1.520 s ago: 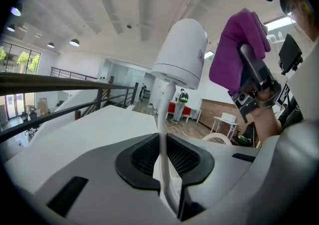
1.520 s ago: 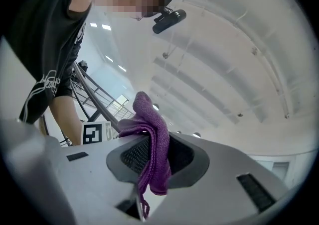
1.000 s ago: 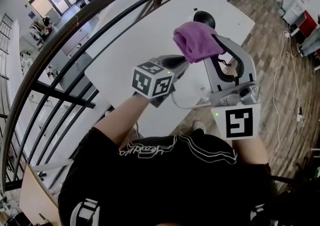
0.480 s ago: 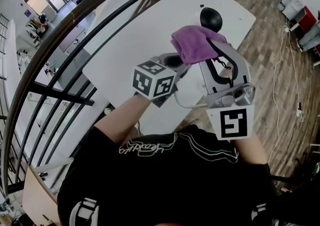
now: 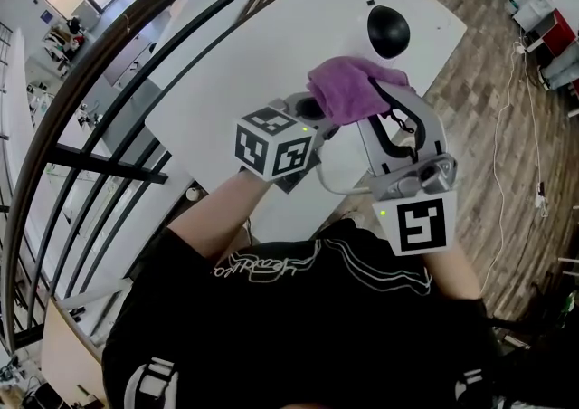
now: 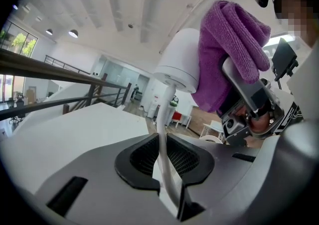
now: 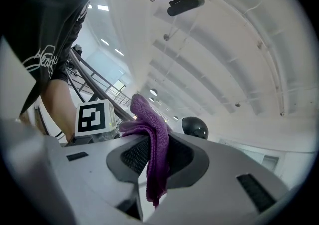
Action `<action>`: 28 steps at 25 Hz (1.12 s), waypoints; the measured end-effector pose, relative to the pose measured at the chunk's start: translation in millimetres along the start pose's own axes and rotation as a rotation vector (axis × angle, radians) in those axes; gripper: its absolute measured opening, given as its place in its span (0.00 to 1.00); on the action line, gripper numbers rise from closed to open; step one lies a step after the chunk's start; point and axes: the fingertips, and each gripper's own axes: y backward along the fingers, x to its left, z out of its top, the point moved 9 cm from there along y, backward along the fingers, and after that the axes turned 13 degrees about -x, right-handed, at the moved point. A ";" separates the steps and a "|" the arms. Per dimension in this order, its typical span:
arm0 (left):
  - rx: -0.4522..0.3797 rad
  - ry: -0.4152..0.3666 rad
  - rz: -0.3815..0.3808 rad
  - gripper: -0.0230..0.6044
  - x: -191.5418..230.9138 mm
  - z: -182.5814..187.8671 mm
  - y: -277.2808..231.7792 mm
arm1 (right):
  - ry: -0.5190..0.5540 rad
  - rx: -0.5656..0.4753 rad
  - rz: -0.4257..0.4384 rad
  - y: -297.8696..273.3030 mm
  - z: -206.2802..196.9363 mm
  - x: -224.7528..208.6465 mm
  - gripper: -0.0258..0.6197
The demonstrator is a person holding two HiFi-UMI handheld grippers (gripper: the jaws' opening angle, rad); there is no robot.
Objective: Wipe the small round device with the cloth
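Note:
The small round device (image 5: 387, 32) is white with a black dome and shows above the cloth in the head view. Its white cable (image 6: 162, 134) runs down between the jaws of my left gripper (image 6: 163, 155), which is shut on it. In the left gripper view the device's white body (image 6: 180, 59) stands above the jaws. The folded purple cloth (image 5: 348, 89) lies against its right side (image 6: 229, 45). My right gripper (image 7: 157, 155) is shut on the cloth (image 7: 155, 149), and the black dome (image 7: 195, 128) shows just beyond it. The left gripper (image 5: 310, 111) sits left of the cloth, and the right gripper (image 5: 384, 95) is partly hidden under it.
A white table (image 5: 271, 45) lies below the grippers. A black curved railing (image 5: 109, 81) runs along its left side. Wood floor (image 5: 488, 99) with a loose white cord (image 5: 534, 154) lies to the right. The person's black shirt (image 5: 298, 326) fills the lower head view.
The cloth has slid down off the device, so the black dome now shows whole and larger, further right. Both grippers have kept their grips.

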 end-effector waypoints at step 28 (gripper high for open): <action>-0.120 -0.116 -0.021 0.27 -8.9 14.7 39.8 | -0.540 -0.053 0.112 27.8 -14.5 -17.1 0.15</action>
